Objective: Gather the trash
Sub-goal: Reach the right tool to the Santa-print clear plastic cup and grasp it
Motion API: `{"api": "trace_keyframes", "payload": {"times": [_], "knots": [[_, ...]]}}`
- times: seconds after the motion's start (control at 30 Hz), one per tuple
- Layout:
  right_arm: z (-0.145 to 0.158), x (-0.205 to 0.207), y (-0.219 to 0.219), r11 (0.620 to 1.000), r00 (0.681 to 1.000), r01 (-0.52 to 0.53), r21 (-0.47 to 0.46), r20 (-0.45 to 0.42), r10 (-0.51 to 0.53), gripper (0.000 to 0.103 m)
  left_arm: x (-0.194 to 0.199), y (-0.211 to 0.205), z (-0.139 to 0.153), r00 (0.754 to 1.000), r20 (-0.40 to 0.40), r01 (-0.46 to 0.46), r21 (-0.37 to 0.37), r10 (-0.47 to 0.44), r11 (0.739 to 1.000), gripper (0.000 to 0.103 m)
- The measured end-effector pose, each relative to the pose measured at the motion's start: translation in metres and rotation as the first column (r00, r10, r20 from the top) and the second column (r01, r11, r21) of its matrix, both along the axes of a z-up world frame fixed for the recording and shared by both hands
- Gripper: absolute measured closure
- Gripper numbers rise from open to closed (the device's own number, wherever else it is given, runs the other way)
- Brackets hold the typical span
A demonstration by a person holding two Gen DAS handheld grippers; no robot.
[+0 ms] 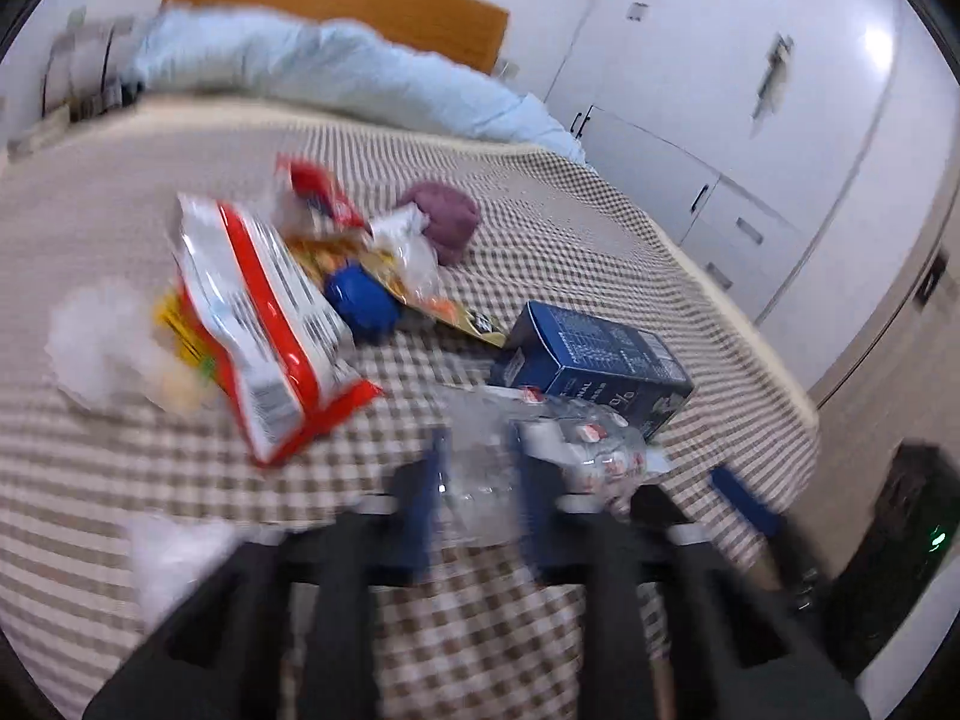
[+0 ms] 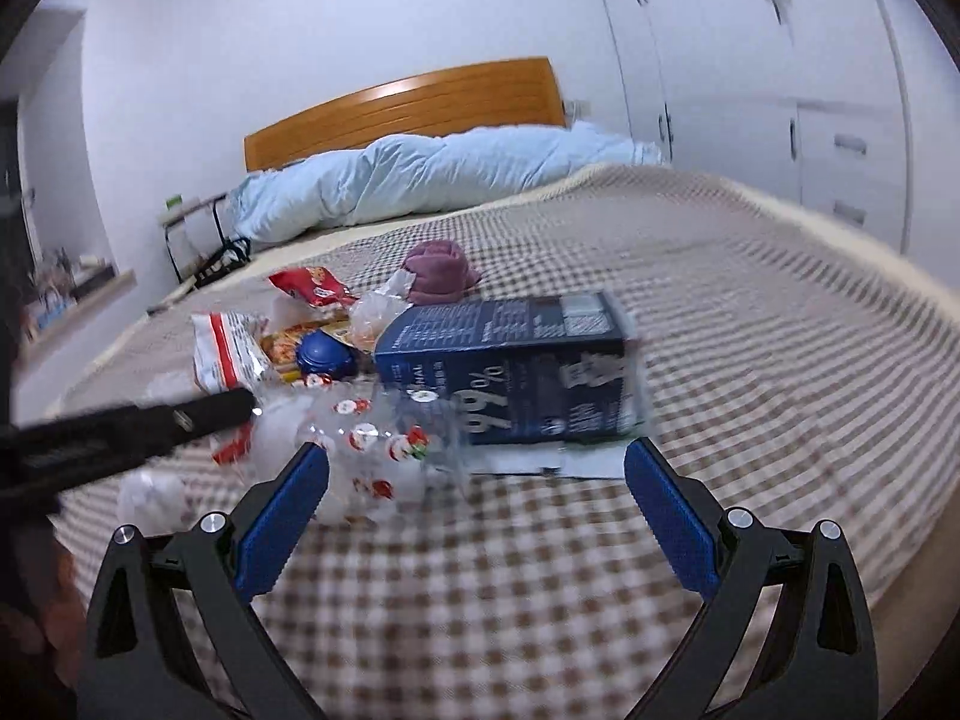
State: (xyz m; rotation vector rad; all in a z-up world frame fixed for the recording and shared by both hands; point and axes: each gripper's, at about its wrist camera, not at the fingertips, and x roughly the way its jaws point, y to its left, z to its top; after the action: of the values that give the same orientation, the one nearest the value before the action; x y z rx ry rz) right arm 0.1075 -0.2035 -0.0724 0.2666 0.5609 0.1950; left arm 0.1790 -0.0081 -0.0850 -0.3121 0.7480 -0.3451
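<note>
Trash lies on a checked bedspread [image 1: 540, 228]. My left gripper [image 1: 477, 468] is shut on a clear plastic wrapper with red Santa prints [image 1: 576, 438], also seen in the right wrist view [image 2: 372, 444]. Beside it lies a dark blue carton [image 1: 594, 354], which fills the middle of the right wrist view [image 2: 510, 372]. My right gripper [image 2: 477, 468] is open and empty, just short of the carton. Further back lie a red and white snack bag [image 1: 264, 312], a blue ball [image 1: 360, 300], a red wrapper [image 1: 318, 186] and a purple cloth [image 1: 444, 216].
A light blue duvet [image 2: 420, 180] and a wooden headboard [image 2: 408, 102] are at the far end of the bed. White wardrobes [image 1: 750, 90] stand along the right. Crumpled white tissue [image 1: 102, 336] lies at the left. A black bin [image 1: 900, 534] stands beside the bed.
</note>
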Motion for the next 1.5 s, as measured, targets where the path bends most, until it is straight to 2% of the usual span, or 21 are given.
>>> {"api": "trace_keyframes", "payload": {"times": [0.03,0.13,0.3,0.33,0.37,0.43,0.47,0.5,0.53,0.57,0.67,0.77,0.8,0.83,0.87,0.9,0.93,1.0,1.13,1.3,1.5], "knots": [[-0.002,0.003,0.000,1.000,1.000,-0.002,0.026,-0.013,0.003,0.008,0.003,0.002,-0.001,1.000,0.001,0.012,-0.039,-0.012,0.999,0.093],[-0.010,0.015,-0.001,0.992,0.997,-0.012,0.123,-0.077,0.022,0.008,0.005,0.003,-0.002,0.999,-0.002,0.041,-0.084,-0.041,0.996,0.096],[-0.021,0.027,-0.004,0.948,0.983,-0.030,0.316,-0.163,0.086,0.009,0.001,0.003,-0.005,0.999,-0.006,0.041,-0.084,-0.042,0.996,0.096],[-0.022,0.029,-0.003,0.936,0.979,-0.052,0.349,-0.168,0.117,0.014,0.000,0.004,-0.005,0.999,-0.005,0.050,-0.092,-0.050,0.995,0.097],[-0.022,0.029,-0.003,0.917,0.975,-0.080,0.392,-0.159,0.153,0.026,0.000,0.006,-0.005,0.999,-0.006,0.041,-0.081,-0.042,0.996,0.097],[-0.018,0.025,0.000,0.922,0.977,-0.083,0.378,-0.152,0.151,0.028,-0.003,0.011,-0.005,0.999,0.001,0.039,-0.092,-0.039,0.995,0.097],[-0.014,0.019,-0.001,0.930,0.984,-0.075,0.361,-0.125,0.127,0.056,-0.005,0.014,-0.004,1.000,0.009,0.017,-0.083,-0.017,0.996,0.097],[-0.012,0.017,-0.002,0.938,0.985,-0.052,0.344,-0.136,0.104,0.101,-0.007,0.019,-0.003,1.000,0.020,0.003,-0.080,-0.001,0.997,0.099],[-0.012,0.016,-0.003,0.944,0.985,-0.031,0.329,-0.150,0.084,0.102,-0.007,0.023,-0.002,1.000,0.016,0.018,-0.111,-0.016,0.994,0.101],[-0.013,0.015,-0.004,0.944,0.985,-0.034,0.328,-0.147,0.086,0.102,-0.009,0.026,-0.001,1.000,0.014,0.015,-0.124,-0.014,0.992,0.101],[-0.013,0.009,-0.007,0.954,0.987,-0.017,0.300,-0.146,0.063,0.102,-0.015,0.024,0.004,0.999,0.036,0.006,-0.085,-0.003,0.996,0.101],[-0.002,-0.001,0.000,0.974,0.994,-0.053,0.221,-0.086,0.074,0.102,-0.019,0.022,0.007,0.999,0.042,0.012,-0.067,-0.009,0.998,0.102],[0.001,-0.002,0.003,0.977,0.994,-0.060,0.204,-0.074,0.077,0.098,-0.022,0.023,0.008,0.999,0.046,0.019,-0.068,-0.016,0.998,0.102],[0.006,-0.006,0.007,0.980,0.995,-0.073,0.183,-0.050,0.083,0.087,-0.023,0.022,0.009,0.998,0.049,0.029,-0.070,-0.025,0.997,0.103],[0.009,-0.006,0.011,0.982,0.996,-0.076,0.171,-0.031,0.083,0.047,-0.024,0.020,0.010,0.998,0.050,0.040,-0.071,-0.036,0.997,0.103],[0.014,-0.004,0.014,0.981,0.996,-0.083,0.174,-0.008,0.086,0.025,-0.027,0.016,0.011,0.997,0.054,0.064,-0.073,-0.060,0.995,0.103],[0.019,-0.005,0.016,0.981,0.996,-0.092,0.170,0.032,0.088,0.025,-0.031,0.014,0.012,0.995,0.055,0.087,-0.072,-0.083,0.994,0.103],[0.024,-0.004,0.017,0.986,0.995,-0.090,0.142,0.046,0.084,0.025,-0.036,0.004,0.013,0.991,0.052,0.129,-0.059,-0.126,0.990,0.103],[0.029,0.010,0.022,0.980,0.992,-0.123,0.155,0.040,0.118,0.025,-0.043,-0.007,0.008,0.984,0.031,0.177,-0.024,-0.176,0.984,0.103],[0.018,0.040,0.038,0.978,0.983,-0.159,0.132,-0.068,0.169,0.025,-0.050,-0.003,0.001,0.981,0.006,0.195,0.003,-0.195,0.981,0.103],[0.008,0.047,0.052,0.980,0.976,-0.168,0.109,-0.119,0.181,0.025,-0.056,0.016,-0.002,0.982,0.000,0.191,0.013,-0.191,0.982,0.103]]}}
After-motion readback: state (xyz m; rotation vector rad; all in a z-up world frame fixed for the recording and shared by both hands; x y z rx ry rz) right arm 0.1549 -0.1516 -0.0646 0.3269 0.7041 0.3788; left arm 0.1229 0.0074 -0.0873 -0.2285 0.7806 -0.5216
